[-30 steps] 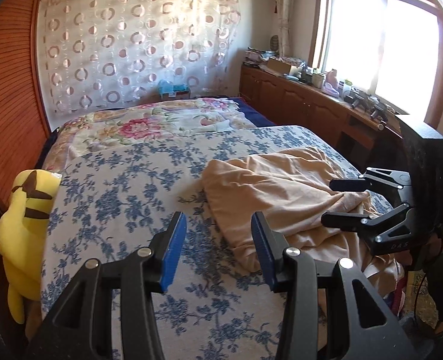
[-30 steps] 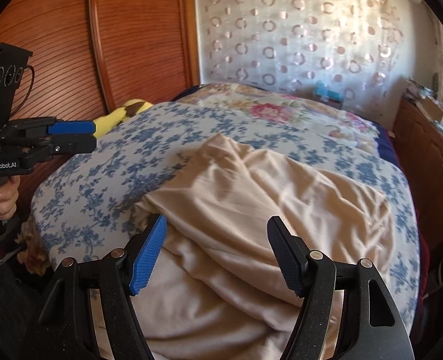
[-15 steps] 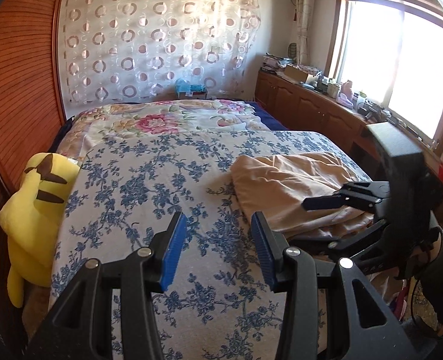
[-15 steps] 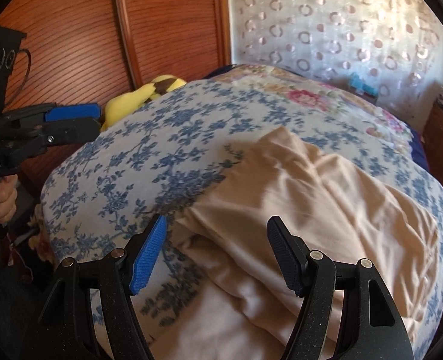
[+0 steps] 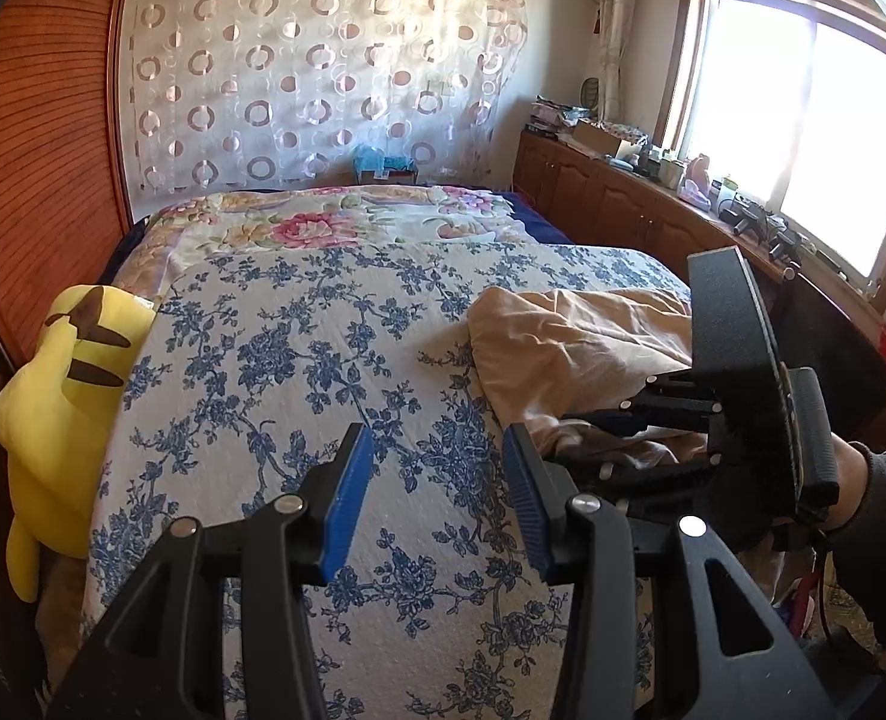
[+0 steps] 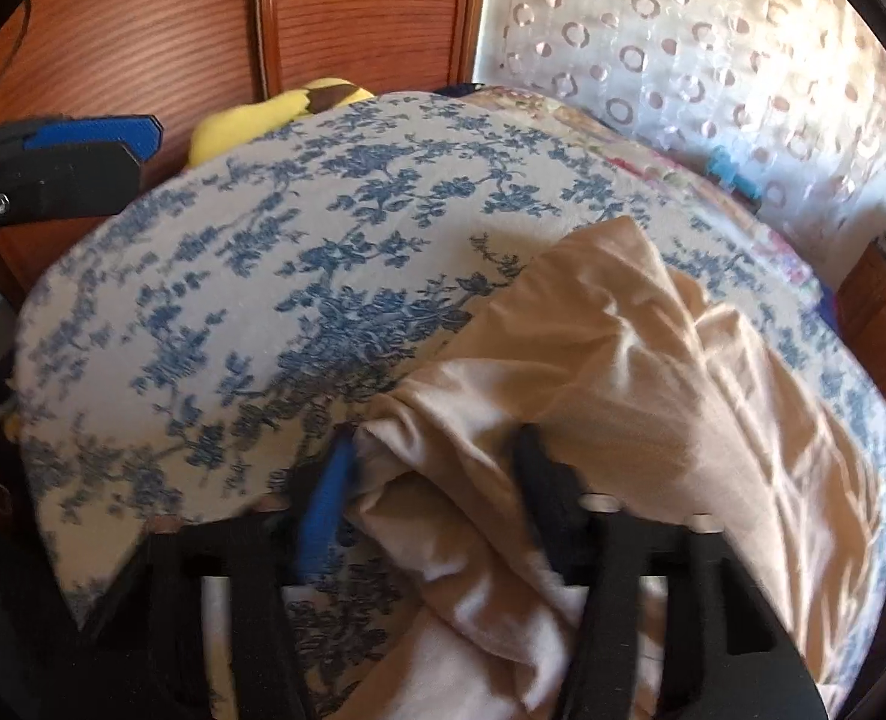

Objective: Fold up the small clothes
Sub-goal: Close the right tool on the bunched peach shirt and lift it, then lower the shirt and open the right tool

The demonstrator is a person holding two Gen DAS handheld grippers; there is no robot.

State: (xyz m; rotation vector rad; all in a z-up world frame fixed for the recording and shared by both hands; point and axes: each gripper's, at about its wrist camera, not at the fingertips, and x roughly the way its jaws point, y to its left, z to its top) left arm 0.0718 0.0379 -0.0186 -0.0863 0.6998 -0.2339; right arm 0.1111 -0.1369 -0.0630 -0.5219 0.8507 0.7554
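A beige garment (image 5: 587, 336) lies crumpled on the right side of the blue-flowered bedspread (image 5: 299, 372). My left gripper (image 5: 437, 480) is open and empty above the bedspread, left of the garment. My right gripper (image 6: 434, 480) has its jaws apart around a bunched edge of the garment (image 6: 623, 372), with cloth between the blue pads; the view is blurred. It also shows in the left wrist view (image 5: 599, 438), low at the garment's near edge. The left gripper's fingers (image 6: 83, 150) show at the left of the right wrist view.
A yellow plush toy (image 5: 65, 384) lies at the bed's left edge against the wooden wall panel (image 5: 35, 138). A flowered quilt (image 5: 335, 228) covers the far end of the bed. A wooden cabinet (image 5: 629, 204) with clutter runs under the window at right.
My right gripper has dropped down onto the garment's near edge and its jaws now straddle the cloth. The garment has bunched toward the right. My left gripper has stayed open above the bedspread.
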